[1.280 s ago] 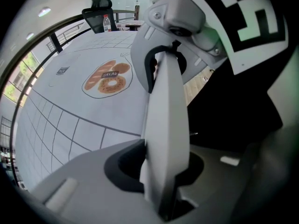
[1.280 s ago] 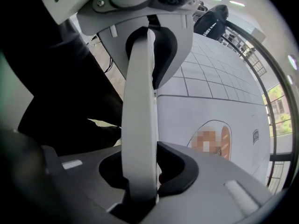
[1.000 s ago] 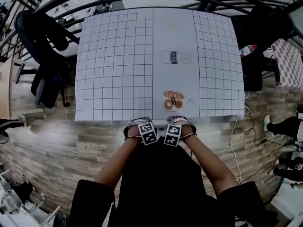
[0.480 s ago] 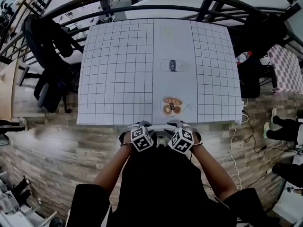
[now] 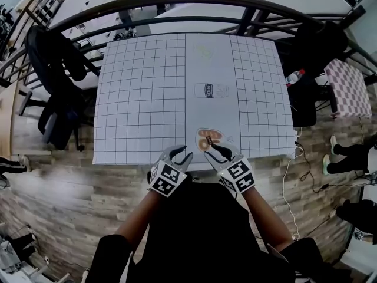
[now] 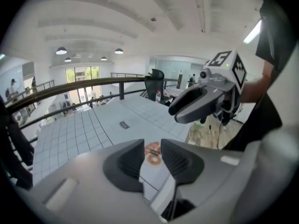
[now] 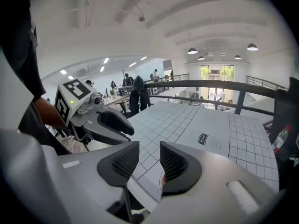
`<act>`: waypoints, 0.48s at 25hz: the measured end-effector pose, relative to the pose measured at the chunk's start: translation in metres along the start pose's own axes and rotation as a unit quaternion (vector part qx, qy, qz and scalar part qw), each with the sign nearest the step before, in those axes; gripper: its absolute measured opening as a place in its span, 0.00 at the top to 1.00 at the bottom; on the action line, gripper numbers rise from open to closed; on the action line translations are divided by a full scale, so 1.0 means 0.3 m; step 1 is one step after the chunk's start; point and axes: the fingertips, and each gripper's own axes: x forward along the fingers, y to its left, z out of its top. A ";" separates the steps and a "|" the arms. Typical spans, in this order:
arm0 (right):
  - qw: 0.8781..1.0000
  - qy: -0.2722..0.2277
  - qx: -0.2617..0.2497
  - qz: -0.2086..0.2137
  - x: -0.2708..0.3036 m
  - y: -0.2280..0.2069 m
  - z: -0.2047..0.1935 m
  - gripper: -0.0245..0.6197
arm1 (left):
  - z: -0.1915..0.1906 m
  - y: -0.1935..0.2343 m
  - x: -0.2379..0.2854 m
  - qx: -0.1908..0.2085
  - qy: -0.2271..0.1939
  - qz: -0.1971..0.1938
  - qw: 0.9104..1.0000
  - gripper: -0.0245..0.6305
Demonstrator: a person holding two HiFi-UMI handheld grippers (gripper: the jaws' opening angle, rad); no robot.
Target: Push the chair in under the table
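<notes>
Left gripper (image 5: 183, 157), right gripper (image 5: 215, 153) above table (image 5: 141, 99) near edge.

Black top (image 5: 200, 232); black sleeves (image 5: 115, 253) ending above elbows. Tools: left gripper (image 5: 181, 154), right gripper (image 5: 217, 152), both light grey moulded shells with rounded, curved jaws. Inner pads (image 6: 127, 164) black, ribbed. Each carries white cube (image 5: 165, 178) printed with black square markers. Small green light (image 7: 71, 102) beside left cube's marker.

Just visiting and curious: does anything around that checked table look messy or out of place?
Nothing stands out. The checked cloth lies flat, nothing is spilled, and the left gripper and right gripper hover open and empty at its near edge.
</notes>
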 end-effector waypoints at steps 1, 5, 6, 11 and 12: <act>1.000 -0.013 0.018 -0.006 -0.012 -0.008 0.035 0.75 | 0.045 0.005 -0.017 0.004 -0.013 0.008 1.000 0.79; 0.994 -0.078 0.078 -0.028 -0.049 -0.026 0.185 0.75 | 0.228 0.045 -0.089 -0.036 -0.091 0.023 0.995 0.79; 0.990 -0.100 0.090 -0.032 -0.058 -0.030 0.226 0.75 | 0.267 0.064 -0.109 -0.046 -0.114 0.030 0.992 0.79; 0.970 -0.215 0.099 -0.052 -0.128 -0.046 0.437 0.83 | 0.362 0.159 -0.205 -0.063 -0.199 0.078 0.975 0.82; 0.964 -0.239 0.093 -0.066 -0.148 -0.056 0.474 0.86 | 0.370 0.174 -0.221 -0.067 -0.211 0.083 0.972 0.83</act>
